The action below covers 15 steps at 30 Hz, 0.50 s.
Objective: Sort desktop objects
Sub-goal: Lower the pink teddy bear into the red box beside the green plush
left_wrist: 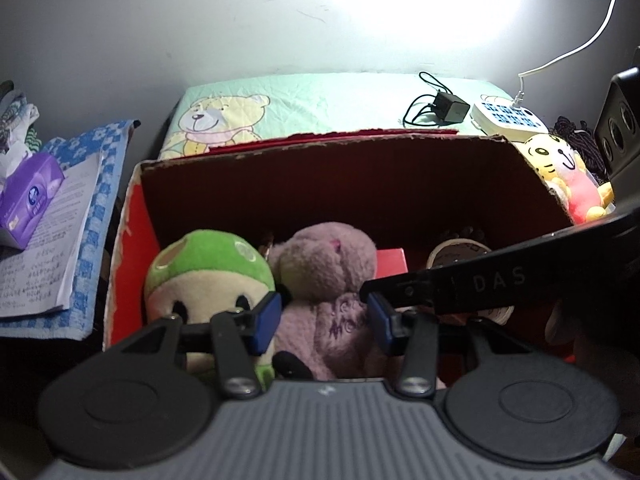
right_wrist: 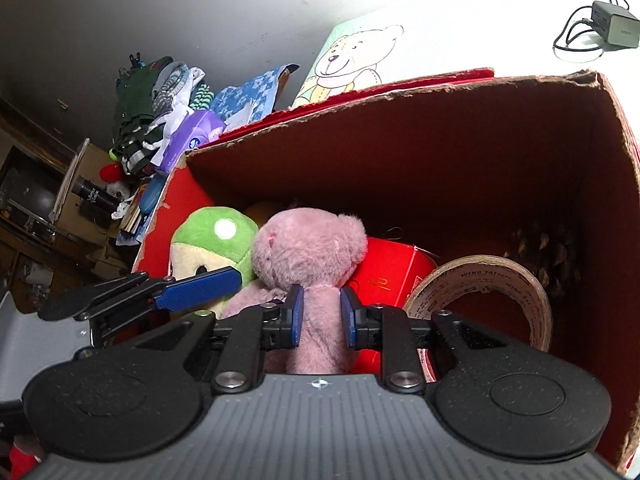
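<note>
Pink plush bear point(right_wrist: 308, 256) is sitting inside the cardboard box point(right_wrist: 480, 152), beside the green plush point(right_wrist: 212, 236), red carton point(right_wrist: 388, 276) and tape roll point(right_wrist: 484, 280). Right gripper point(right_wrist: 320, 312) is apparently clamping its body; left gripper point(left_wrist: 322, 320) is hovering wide. Yellow plush point(left_wrist: 560, 168) outside is awaiting sorting.

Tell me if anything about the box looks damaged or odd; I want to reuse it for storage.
The cardboard box has ragged, torn top edges, as if its flaps were ripped off; the tear runs along the back rim and the corner nearest the charger. The walls otherwise stand upright. Inside, the pink plush, green plush and tape roll look intact.
</note>
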Available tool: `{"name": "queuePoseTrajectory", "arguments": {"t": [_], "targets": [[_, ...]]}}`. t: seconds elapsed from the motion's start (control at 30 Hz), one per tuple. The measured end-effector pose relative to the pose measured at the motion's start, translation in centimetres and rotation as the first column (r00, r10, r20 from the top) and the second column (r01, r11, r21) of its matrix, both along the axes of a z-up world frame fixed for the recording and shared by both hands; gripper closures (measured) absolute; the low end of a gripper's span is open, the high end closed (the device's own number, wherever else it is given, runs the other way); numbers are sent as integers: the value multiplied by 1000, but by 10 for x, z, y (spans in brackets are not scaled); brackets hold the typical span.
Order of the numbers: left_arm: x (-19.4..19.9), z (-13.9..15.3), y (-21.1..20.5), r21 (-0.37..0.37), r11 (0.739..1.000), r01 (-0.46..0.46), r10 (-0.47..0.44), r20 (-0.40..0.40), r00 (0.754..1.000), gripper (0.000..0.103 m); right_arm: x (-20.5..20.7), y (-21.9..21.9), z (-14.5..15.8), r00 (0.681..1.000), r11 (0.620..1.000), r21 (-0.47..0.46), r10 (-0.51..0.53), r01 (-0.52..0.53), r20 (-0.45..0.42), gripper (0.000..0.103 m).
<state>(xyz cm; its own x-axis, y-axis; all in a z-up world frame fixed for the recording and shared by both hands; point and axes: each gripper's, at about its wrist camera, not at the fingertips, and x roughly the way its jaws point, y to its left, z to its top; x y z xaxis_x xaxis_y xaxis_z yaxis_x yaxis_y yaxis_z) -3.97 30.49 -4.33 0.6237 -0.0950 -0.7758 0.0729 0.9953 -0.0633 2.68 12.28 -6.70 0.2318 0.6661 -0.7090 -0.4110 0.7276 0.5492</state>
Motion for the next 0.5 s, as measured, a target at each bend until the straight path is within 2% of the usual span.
{"name": "queuePoseTrajectory", "arguments": {"t": [0.33,0.5], "targets": [[-1,0,-3,20,1000,-10,10,-4,1000,52,-1,0,0,1000,1000,7,-18,18,13,78],[-2,0,-5,23,1000,-14,14,-9,1000,43,-1,-3,0,999,999,12,-49,49,12,74]]}}
